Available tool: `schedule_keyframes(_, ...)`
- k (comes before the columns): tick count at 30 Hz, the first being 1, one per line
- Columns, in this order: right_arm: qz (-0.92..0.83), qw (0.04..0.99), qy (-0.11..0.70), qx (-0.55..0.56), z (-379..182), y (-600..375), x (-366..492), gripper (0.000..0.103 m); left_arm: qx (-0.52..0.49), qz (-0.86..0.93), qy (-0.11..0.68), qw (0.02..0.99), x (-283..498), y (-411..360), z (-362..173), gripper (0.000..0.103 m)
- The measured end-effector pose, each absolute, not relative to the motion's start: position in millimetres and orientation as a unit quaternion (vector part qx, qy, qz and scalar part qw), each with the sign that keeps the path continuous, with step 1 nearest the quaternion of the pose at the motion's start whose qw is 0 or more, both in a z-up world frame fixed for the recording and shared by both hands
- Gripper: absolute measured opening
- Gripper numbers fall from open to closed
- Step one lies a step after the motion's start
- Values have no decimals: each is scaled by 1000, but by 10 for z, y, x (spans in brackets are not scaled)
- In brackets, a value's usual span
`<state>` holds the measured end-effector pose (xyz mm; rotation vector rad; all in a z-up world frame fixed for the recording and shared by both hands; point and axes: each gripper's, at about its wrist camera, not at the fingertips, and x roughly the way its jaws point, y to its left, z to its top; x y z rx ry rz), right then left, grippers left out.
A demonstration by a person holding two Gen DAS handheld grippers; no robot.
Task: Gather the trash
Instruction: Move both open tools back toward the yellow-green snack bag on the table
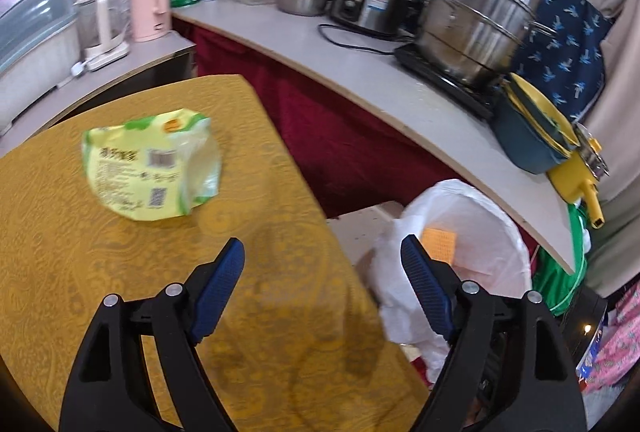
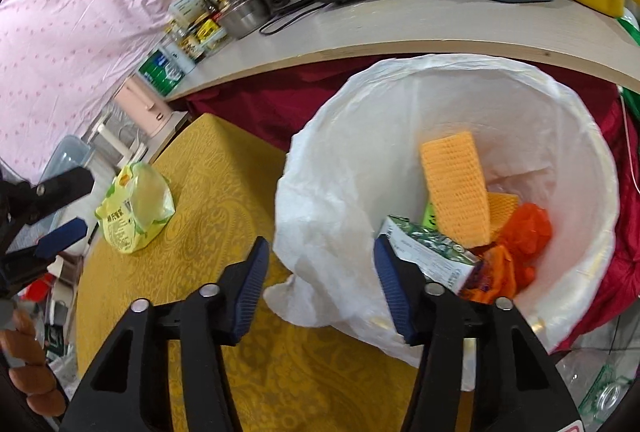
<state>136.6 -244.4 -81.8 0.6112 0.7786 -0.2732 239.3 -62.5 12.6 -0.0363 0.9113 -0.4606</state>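
A crumpled green-and-yellow wrapper (image 1: 150, 168) lies on the gold-patterned counter (image 1: 120, 292), well clear of both claws. The left claw (image 1: 322, 258) hovers spread and empty above the counter's edge. The right claw (image 2: 322, 260), also parted and empty, hangs beside the white-lined trash bin (image 2: 580, 168) holding orange netting (image 2: 454, 184) and a carton (image 2: 432, 252).

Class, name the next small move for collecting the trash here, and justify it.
Probably ease the open left gripper toward the crumpled yellow-green plastic packet: it alone remains on the yellow patterned tabletop, while the white-lined bin already holds other rubbish.
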Motion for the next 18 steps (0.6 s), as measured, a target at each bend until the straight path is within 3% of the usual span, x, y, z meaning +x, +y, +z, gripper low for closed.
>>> schedule_keyframes(3, -122, 870, 383, 286, -877, -2384, 1501, 33, -26, -207, 443, 872, 2440, -456, 59, 76)
schedule_keyframes(5, -120, 868, 390, 284, -929, -2371, 1576, 32, -30, -200, 446, 872, 2476, -383, 13, 76)
schedule_keyframes(12, -130, 868, 390, 278, -948, -2420, 1555, 5, -43, -189, 458, 867, 2531, -262, -117, 76)
schedule_keyframes(18, -159, 874, 374, 266, -848, -2570, 1421, 3, -43, -194, 461, 865, 2498, -274, -152, 76)
